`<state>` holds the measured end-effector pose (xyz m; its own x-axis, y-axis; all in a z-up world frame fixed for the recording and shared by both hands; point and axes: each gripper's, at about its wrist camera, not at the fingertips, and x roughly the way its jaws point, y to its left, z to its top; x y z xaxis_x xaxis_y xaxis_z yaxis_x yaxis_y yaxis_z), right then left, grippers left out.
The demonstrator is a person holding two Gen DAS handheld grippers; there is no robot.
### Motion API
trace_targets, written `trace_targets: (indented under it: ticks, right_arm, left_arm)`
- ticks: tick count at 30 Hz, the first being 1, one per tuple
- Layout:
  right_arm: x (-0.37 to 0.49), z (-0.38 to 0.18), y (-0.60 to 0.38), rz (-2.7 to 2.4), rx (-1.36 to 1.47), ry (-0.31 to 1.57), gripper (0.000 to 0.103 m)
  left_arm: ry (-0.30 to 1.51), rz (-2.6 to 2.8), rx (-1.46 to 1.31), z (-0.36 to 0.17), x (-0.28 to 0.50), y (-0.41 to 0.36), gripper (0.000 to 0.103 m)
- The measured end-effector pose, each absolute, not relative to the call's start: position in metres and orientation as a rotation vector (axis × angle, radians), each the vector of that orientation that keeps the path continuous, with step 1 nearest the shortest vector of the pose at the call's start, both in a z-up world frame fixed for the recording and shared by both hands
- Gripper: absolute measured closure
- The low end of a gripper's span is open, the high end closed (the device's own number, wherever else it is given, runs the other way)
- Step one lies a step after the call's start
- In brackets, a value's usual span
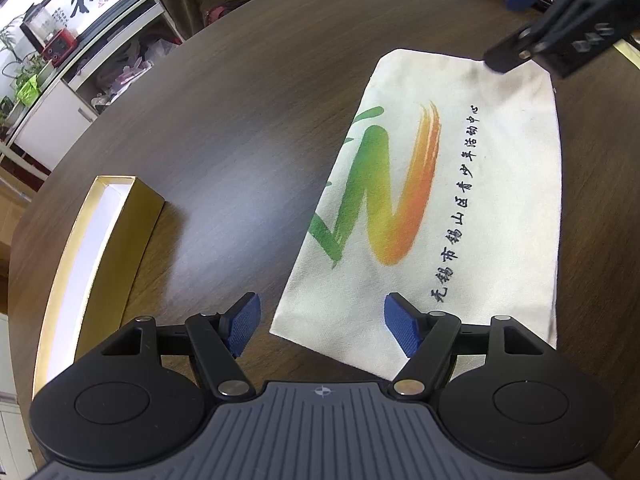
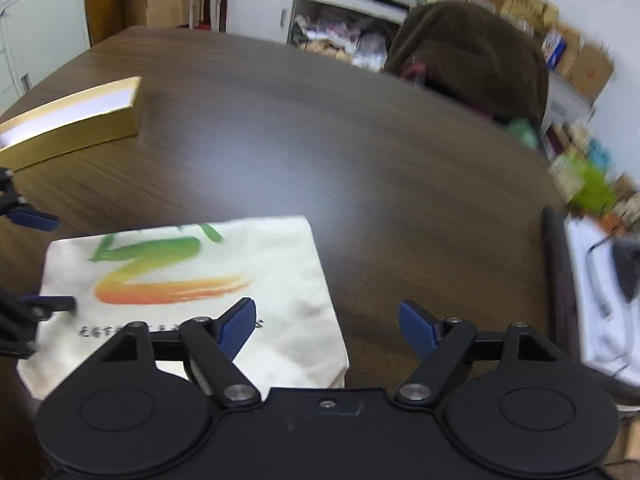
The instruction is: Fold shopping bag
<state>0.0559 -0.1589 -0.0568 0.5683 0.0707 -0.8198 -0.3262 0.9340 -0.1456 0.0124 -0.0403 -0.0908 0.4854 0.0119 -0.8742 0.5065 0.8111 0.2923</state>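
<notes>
The bag (image 1: 460,200) lies flat, already folded narrow, right of centre on the desk (image 1: 240,120). Both the left tool (image 1: 322,322) and the right tool (image 2: 326,326) gape empty. I'd pinch one short edge with each, fold across evenly, then press the crease.

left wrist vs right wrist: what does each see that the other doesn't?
Left wrist only: the framed calligraphy on the wall, a red appliance on the shelf, and the full line of black characters printed on the bag.

Right wrist only: white papers at the table's right edge and stacked cardboard boxes on the far right.

Both: the cream canvas shopping bag flat on the dark wooden table, the gold box, the brown chair, and the left tongs and right tongs, both open.
</notes>
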Motion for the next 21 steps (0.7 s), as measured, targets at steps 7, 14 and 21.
trace_targets:
  ticks: [7,14,21]
  right_arm:
    - [0.076,-0.082,-0.174,0.219,-0.256,0.990,0.028]
    - [0.075,-0.084,-0.167,0.237,-0.266,0.996,0.025]
    - [0.074,-0.082,-0.165,0.252,-0.282,0.997,0.021]
  left_arm:
    - [1.024,-0.314,0.609,-0.091,0.018,-0.032,0.027]
    - [1.014,-0.315,0.643,-0.091,0.019,-0.033,0.024]
    - [1.016,-0.319,0.641,-0.092,0.021,-0.032,0.023]
